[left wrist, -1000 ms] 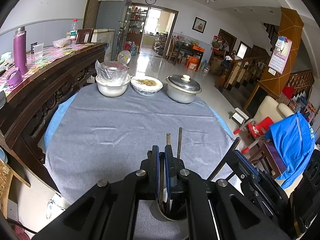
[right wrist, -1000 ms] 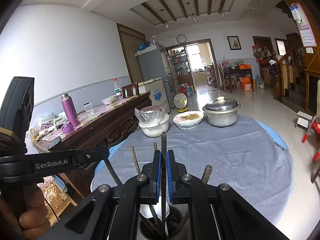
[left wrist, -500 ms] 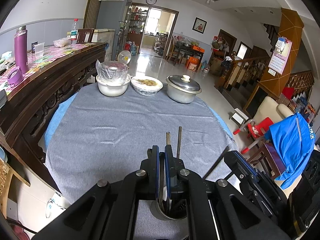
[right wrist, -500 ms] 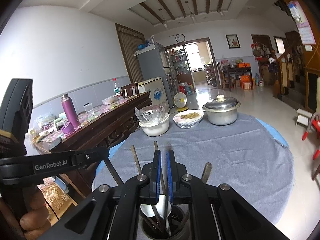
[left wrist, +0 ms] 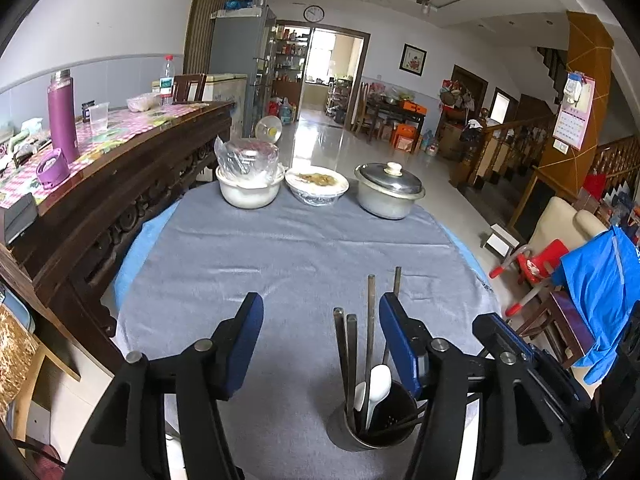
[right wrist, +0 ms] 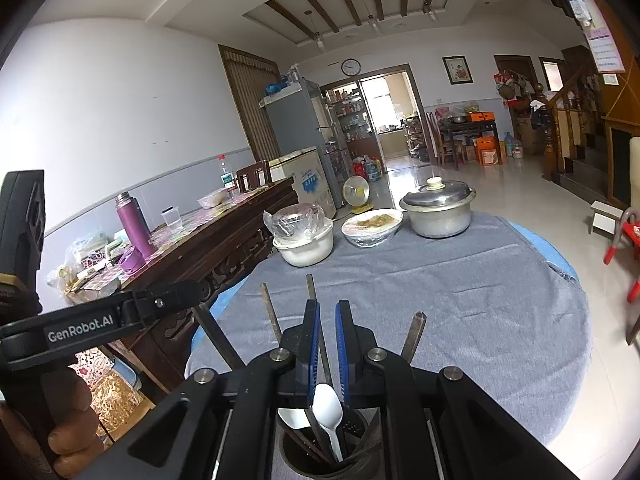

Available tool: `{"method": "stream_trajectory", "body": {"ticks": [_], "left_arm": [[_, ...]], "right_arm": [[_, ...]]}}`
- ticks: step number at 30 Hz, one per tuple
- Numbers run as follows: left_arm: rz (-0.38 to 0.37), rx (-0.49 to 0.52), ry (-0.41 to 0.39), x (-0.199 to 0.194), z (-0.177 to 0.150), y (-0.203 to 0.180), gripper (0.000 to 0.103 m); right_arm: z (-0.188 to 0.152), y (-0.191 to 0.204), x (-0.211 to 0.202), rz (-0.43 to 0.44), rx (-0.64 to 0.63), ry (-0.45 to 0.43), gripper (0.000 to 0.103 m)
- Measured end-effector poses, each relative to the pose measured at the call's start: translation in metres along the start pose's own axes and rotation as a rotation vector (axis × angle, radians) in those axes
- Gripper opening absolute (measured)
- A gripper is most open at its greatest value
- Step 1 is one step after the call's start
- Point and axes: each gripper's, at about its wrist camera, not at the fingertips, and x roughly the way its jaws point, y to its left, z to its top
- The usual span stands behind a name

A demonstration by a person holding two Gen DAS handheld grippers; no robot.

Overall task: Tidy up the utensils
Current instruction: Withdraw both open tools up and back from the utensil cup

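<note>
The left gripper is spread wide above the near tabletop, holding nothing. The utensil holder, with chopsticks and a white spoon, stands near its right finger. The right gripper hovers over the holder, narrowly parted around one chopstick.

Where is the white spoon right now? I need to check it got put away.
The white spoon stands in the dark utensil holder with the chopsticks, at the near edge of the grey tablecloth, low and right of centre in the left wrist view.
</note>
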Motion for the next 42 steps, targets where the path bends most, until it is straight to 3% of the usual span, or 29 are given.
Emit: {"method": "stream_trajectory", "body": {"ticks": [15,16,19,20,24,28,33,36,42], "left_arm": [[0.057,0.009,0.037,0.002,-0.015,0.014,0.069],[0.064,0.013,0.04,0.002,-0.017,0.015,0.069],[0.093,0.034,0.053,-0.001,-0.022,0.016,0.07],[0.103,0.039,0.056,-0.002,-0.024,0.016,0.07],[0.151,0.062,0.071,-0.005,-0.034,0.015,0.072],[0.187,0.074,0.075,-0.011,-0.042,0.014,0.083],[0.236,0.091,0.056,-0.027,-0.053,0.009,0.084],[0.27,0.115,0.046,-0.036,-0.059,0.005,0.093],[0.327,0.159,0.016,-0.061,-0.076,-0.005,0.093]], "right_arm": [[0.001,0.002,-0.005,0.002,0.001,0.011,0.01],[0.0,0.003,-0.007,0.002,-0.001,0.012,0.013],[-0.004,0.006,-0.013,0.001,-0.005,0.008,0.046],[-0.005,0.006,-0.015,-0.001,-0.007,0.002,0.048],[-0.011,0.01,-0.031,-0.022,-0.033,-0.031,0.048],[-0.017,0.008,-0.047,-0.032,-0.027,-0.059,0.048],[-0.029,0.005,-0.068,-0.054,-0.031,-0.075,0.048],[-0.039,0.004,-0.079,-0.063,-0.039,-0.07,0.048],[-0.056,0.007,-0.1,-0.071,-0.044,-0.055,0.048]]}}
